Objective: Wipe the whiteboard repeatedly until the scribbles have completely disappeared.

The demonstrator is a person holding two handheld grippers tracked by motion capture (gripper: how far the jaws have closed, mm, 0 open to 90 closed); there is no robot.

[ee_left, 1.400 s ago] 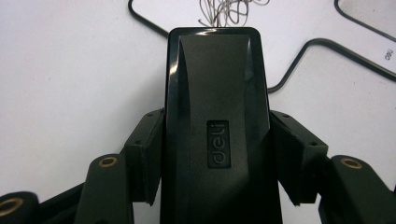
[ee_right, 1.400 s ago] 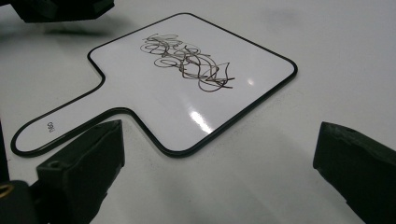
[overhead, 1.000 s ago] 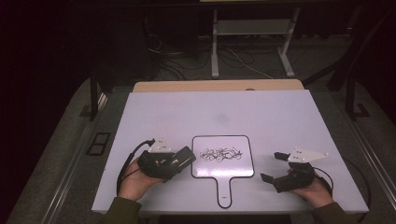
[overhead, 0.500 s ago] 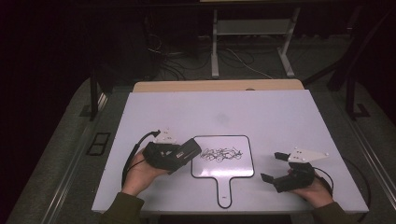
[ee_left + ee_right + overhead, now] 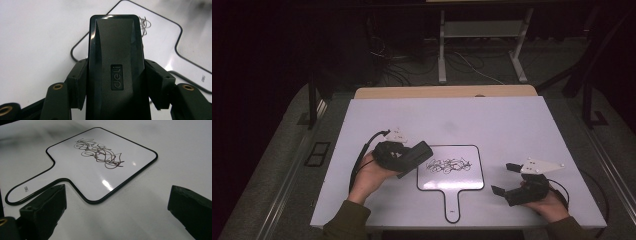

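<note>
A small white handheld board (image 5: 462,181) with a black rim and handle lies on the white table (image 5: 492,120), black scribbles (image 5: 448,165) on its face. My left gripper (image 5: 412,157) is shut on a black eraser block (image 5: 416,154), hovering at the board's left edge. In the left gripper view the eraser (image 5: 116,50) sits clamped between both pads (image 5: 79,82), its far end over the board's corner (image 5: 160,37). My right gripper (image 5: 503,179) stands open, right of the handle. The right gripper view shows the board (image 5: 75,170) and its scribbles (image 5: 100,151) just beyond the wide jaws.
The table's far half is bare white surface. A tan strip (image 5: 442,92) borders its far edge. Cables and metal stand legs (image 5: 442,55) lie on the dark floor behind. A cable (image 5: 362,155) trails from the left gripper.
My left gripper has carried the eraser away from the person and slightly right, up to the board's left edge. The right gripper has stayed where it was.
</note>
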